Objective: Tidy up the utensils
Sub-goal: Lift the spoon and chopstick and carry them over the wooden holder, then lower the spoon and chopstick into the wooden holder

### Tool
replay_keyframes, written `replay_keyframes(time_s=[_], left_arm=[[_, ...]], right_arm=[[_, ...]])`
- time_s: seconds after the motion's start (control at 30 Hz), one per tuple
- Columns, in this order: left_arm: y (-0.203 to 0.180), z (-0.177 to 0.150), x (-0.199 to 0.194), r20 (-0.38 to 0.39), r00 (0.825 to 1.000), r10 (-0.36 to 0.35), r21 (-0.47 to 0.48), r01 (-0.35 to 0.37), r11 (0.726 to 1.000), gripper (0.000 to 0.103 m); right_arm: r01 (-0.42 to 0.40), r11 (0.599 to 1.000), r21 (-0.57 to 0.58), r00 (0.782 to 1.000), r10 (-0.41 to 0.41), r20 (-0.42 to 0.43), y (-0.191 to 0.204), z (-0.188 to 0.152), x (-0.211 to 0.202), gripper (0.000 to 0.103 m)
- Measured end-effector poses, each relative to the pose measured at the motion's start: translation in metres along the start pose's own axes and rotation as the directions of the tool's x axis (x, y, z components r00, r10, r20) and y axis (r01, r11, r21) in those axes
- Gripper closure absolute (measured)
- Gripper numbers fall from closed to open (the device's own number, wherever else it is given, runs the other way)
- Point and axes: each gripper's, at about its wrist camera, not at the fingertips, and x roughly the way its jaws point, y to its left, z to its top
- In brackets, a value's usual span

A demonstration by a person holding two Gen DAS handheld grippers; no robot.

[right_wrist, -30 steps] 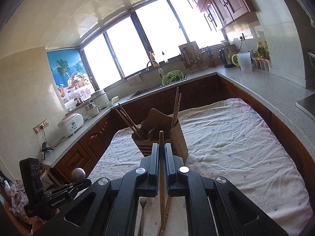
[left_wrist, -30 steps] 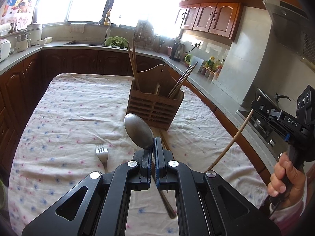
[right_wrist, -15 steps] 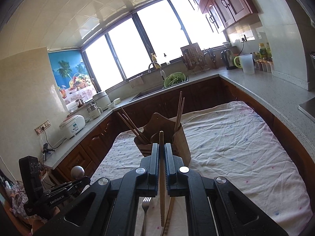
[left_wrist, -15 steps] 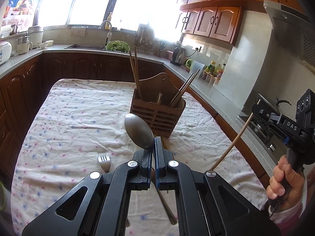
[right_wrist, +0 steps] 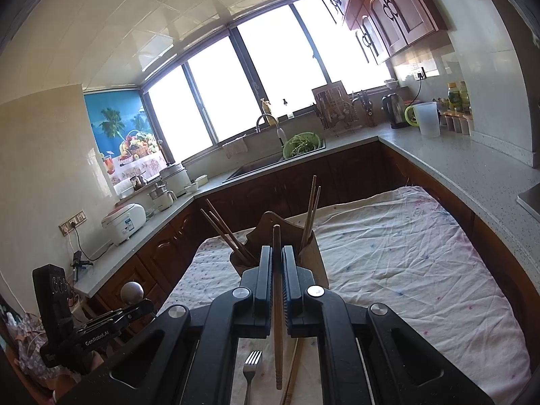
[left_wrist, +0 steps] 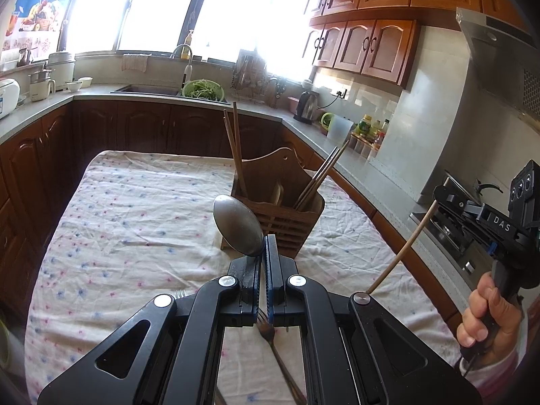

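Observation:
My left gripper [left_wrist: 264, 249] is shut on a metal spoon [left_wrist: 238, 225], bowl up, held above the cloth in front of the wooden utensil holder [left_wrist: 281, 212]. My right gripper [right_wrist: 277, 256] is shut on a wooden chopstick [right_wrist: 277, 303], also seen in the left wrist view [left_wrist: 401, 253], raised near the holder [right_wrist: 314, 256]. The holder has chopstick pairs [left_wrist: 234, 145] standing in its left and right compartments. A fork [right_wrist: 250, 368] and another chopstick [right_wrist: 293, 371] lie on the cloth below my grippers.
The table carries a floral cloth [left_wrist: 135, 219]. Dark wooden cabinets and a grey counter [right_wrist: 455, 165] wrap around it, with a sink, a green colander [left_wrist: 202, 89], a kettle and a stove at the right. The right gripper body [left_wrist: 496, 226] hangs over the table's right edge.
Both grippers have risen with the spoon and the chopstick. The holder sits lower and farther in both views, and the fork has slid under the left gripper.

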Motion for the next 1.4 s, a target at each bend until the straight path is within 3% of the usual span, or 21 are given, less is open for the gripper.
replay_keyframes(time_s=[0.83, 1.07, 1.4], left_arm=[[0.001, 0.117, 0.075, 0.155, 0.986, 0.066, 0.065, -0.076, 0.995, 0.101], [0.012, 0.111, 0.115, 0.115, 0.989, 0.090, 0.042, -0.095, 0.995, 0.101], [0.018, 0.080, 0.159, 0.056, 0.995, 0.088, 0.025, -0.090, 0.996, 0.101]], right_arm=[[0.014, 0.999, -0.033, 0.987, -0.008, 0.162, -0.004, 0.102, 0.068, 0.098], [0.031, 0.999, -0.037, 0.986, -0.025, 0.167, -0.009, 0.103, 0.097, 0.098], [0.059, 0.998, -0.028, 0.993, -0.056, 0.103, -0.021, 0.067, 0.129, 0.098]])
